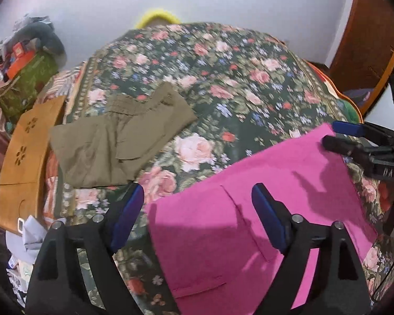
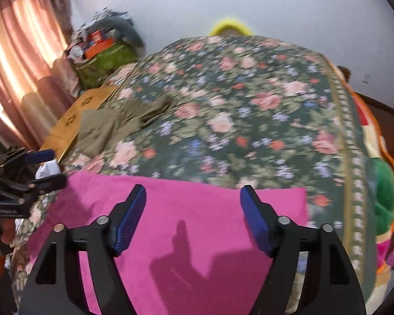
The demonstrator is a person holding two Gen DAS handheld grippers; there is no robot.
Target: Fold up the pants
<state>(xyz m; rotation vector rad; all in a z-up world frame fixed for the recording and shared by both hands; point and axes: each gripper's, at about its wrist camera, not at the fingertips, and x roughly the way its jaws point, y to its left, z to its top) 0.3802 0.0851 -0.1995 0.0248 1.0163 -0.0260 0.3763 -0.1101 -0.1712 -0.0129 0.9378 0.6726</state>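
On the floral bedspread [image 2: 249, 131] the pink pants [image 1: 249, 223] lay folded flat beneath your left gripper [image 1: 197, 199] and right gripper [image 2: 193, 199], both gaping and empty; soft and limp, they looked best pinched at corners.

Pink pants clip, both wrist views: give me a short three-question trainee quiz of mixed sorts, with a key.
1. True or false: the left gripper is clamped on the folded bright pink fabric pants.
2. Multiple choice: the folded olive-green cloth pants lie on A) the flat brown cardboard piece, B) the dark green floral bedspread, C) the pink pants.
3. Fill in: the right gripper has its blue-padded jaws ____.

Key: 1 false, both jaws stand apart above the cloth; 2 B; 3 open.
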